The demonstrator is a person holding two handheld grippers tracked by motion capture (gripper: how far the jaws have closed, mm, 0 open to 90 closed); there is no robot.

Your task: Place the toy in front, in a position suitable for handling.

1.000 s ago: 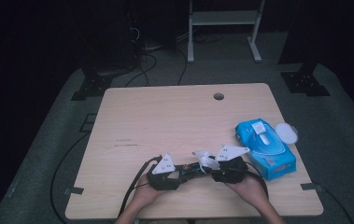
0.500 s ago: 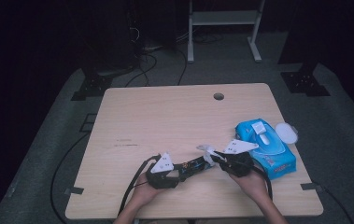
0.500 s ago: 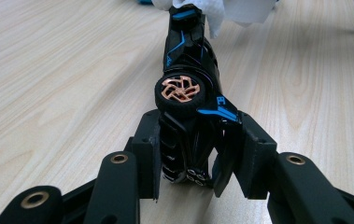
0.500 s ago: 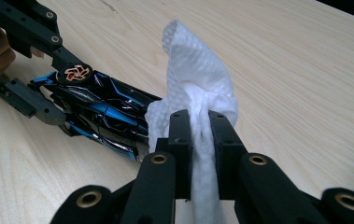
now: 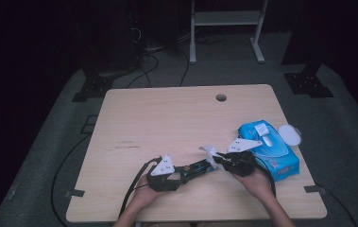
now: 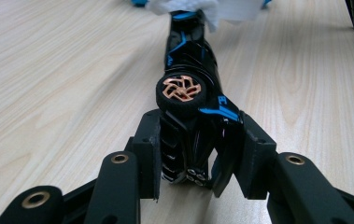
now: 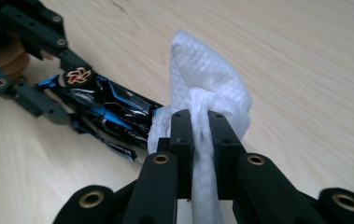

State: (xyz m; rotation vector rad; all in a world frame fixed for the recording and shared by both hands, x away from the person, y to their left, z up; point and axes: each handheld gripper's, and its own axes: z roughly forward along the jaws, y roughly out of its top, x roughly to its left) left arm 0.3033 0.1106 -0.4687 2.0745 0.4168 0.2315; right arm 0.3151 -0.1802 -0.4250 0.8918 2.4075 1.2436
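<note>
Up front, the pale wooden table [image 5: 167,123] carries everything, with a round hole [image 5: 221,98] near its far edge. Toward its right side lies a blue pack of wet wipes [image 5: 273,151], its white lid [image 5: 290,135] flipped open beside it. Near the front edge, between the person's two hands, a black toy car [image 6: 191,65] with blue trim lies on its side on the wood, one copper-spoked wheel [image 6: 180,90] facing up.

The left hand-held gripper [image 5: 182,173] comes in from the left and is clamped on the car's rear end; in its own view both black pads press against the car's body, one on each side, with the exhaust pipes showing between them. The right hand-held gripper [image 5: 217,158] comes in from the right, just in front of the wipe pack. Its jaws have just been closing and now stand almost together, pinching a bunched white wet wipe [image 7: 209,98] between the pads. The wipe bulges out above the jaws, and its loose part rests against the car's front end.
</note>
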